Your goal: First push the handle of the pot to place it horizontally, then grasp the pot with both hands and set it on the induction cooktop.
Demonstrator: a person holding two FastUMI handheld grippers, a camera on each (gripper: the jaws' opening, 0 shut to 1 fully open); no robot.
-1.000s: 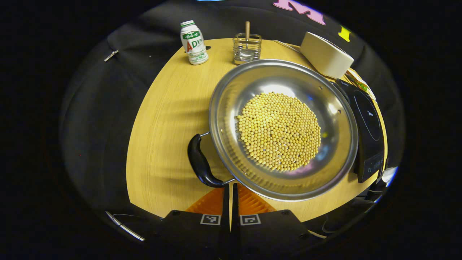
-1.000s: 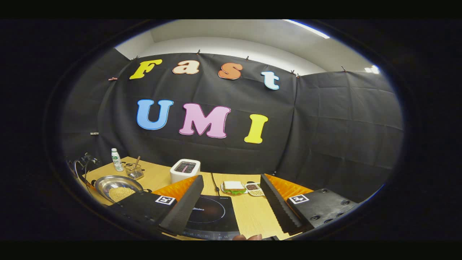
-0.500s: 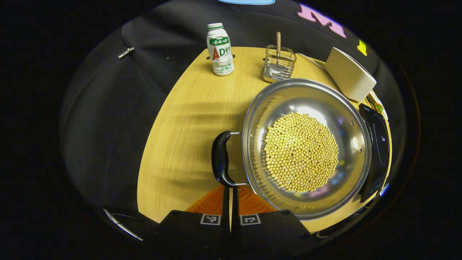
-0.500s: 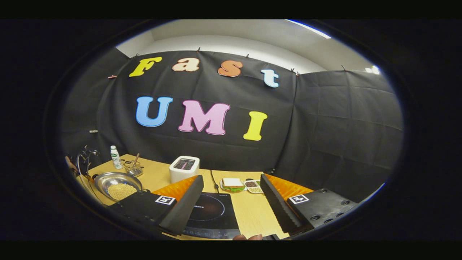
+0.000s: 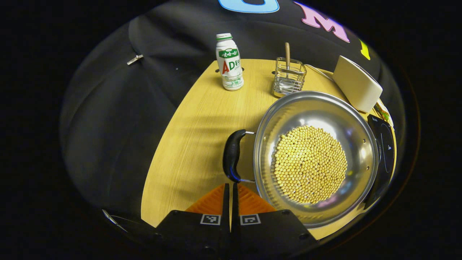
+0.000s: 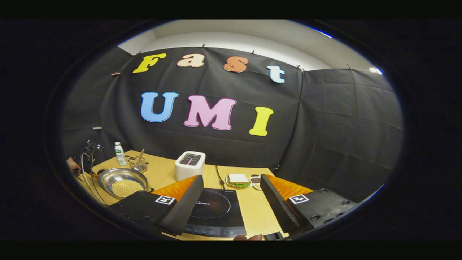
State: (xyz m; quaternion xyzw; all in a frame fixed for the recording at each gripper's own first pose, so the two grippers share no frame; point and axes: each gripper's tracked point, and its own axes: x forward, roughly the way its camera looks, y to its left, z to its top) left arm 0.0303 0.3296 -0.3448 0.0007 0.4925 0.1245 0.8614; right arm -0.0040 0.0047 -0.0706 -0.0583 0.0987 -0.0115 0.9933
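Pressing together, left tongs (image 5: 231, 186) just short of pot handle (image 5: 231, 155); right tongs (image 6: 231, 195) spread wide, empty, above induction cooktop (image 6: 213, 209). Resting on tabletop (image 5: 195, 137), pot (image 5: 316, 159) left of cooktop.

light: bright overhead | glare: inside pot (image 5: 316, 157) | shadows: soft on table (image 5: 195, 137) | edges: fisheye-bent, dark

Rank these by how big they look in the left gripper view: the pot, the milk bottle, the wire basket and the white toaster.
1. pot, by far the largest and nearest the camera.
2. white toaster.
3. milk bottle and wire basket look about alike; not ranked. All three stand farther back, so true sizes may differ.
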